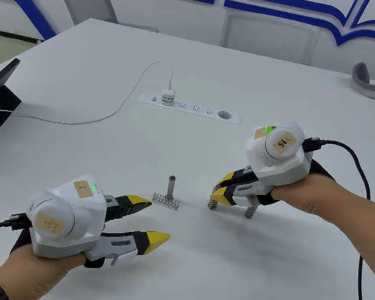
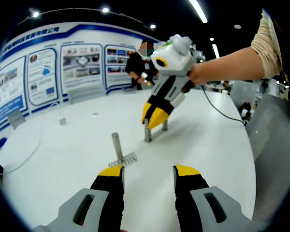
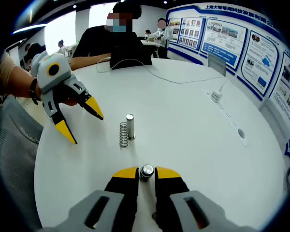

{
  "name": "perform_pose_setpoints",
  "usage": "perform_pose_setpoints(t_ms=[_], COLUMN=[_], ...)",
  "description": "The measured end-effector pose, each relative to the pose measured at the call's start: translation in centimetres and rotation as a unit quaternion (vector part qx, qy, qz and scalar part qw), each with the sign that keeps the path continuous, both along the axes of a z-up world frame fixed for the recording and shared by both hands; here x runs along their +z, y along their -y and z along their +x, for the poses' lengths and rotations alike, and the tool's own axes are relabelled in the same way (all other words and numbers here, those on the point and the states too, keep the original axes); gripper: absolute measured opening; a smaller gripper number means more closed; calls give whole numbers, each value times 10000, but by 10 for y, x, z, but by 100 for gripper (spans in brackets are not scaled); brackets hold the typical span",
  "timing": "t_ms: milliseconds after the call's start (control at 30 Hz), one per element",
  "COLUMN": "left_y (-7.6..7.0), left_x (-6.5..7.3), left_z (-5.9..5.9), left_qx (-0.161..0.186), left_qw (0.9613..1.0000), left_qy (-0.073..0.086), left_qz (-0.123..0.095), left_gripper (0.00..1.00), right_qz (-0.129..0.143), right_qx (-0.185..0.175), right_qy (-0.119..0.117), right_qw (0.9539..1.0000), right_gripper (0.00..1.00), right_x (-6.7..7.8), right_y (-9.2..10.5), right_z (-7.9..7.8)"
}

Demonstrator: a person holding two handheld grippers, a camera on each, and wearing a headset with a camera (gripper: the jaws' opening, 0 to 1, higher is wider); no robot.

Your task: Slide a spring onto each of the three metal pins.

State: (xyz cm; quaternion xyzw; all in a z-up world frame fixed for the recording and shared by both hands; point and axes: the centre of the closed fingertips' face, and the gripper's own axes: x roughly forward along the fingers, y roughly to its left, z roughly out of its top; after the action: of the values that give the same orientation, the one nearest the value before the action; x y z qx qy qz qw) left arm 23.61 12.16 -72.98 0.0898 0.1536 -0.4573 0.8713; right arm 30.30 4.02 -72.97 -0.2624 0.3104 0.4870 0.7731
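1. Head view: our left tool [image 1: 149, 219] hovers with jaws spread, aimed at the small coiled metal spring [image 1: 165, 200]. It lies on the white worktop [image 1: 112, 144] against the foot of the bare upright steel pin [image 1: 171, 186], likely awaiting pickup.
2. Our right tool [image 1: 222, 189] pinches the top of a spring-wrapped pin [image 1: 212, 204], probably seating its coil; a second sprung pin [image 1: 250, 212] stands just beside.
3. We judge two pins done, one left.

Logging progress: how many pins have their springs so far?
Done, seemingly: coiled steel springs sit on two metal pins. In hand: the right gripper pinches one pin's top. Left: the bare upright silver pin, its loose spring lying beside it.
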Motion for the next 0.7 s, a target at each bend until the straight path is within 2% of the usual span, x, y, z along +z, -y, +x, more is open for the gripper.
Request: perform_pose_setpoints(t_ms=[233, 433, 567, 700], left_y=[0, -1, -1, -1], left_x=[1, 2, 2, 2], left_z=[0, -1, -1, -1], left_qx=[-3, 2, -13, -16], left_qw=[10000, 10000, 10000, 10000], left_qy=[7, 18, 28, 35], left_qz=[2, 8, 19, 18], left_gripper=[41, 41, 41, 41], right_qz=[26, 109, 185, 198], right_qx=[-30, -16, 38, 126], right_qy=[55, 191, 259, 291], right_qw=[10000, 9998, 9995, 9993], right_gripper=[17, 18, 18, 18], right_x=[4, 17, 26, 28], right_y=[1, -3, -11, -21], right_z=[1, -1, -2, -8])
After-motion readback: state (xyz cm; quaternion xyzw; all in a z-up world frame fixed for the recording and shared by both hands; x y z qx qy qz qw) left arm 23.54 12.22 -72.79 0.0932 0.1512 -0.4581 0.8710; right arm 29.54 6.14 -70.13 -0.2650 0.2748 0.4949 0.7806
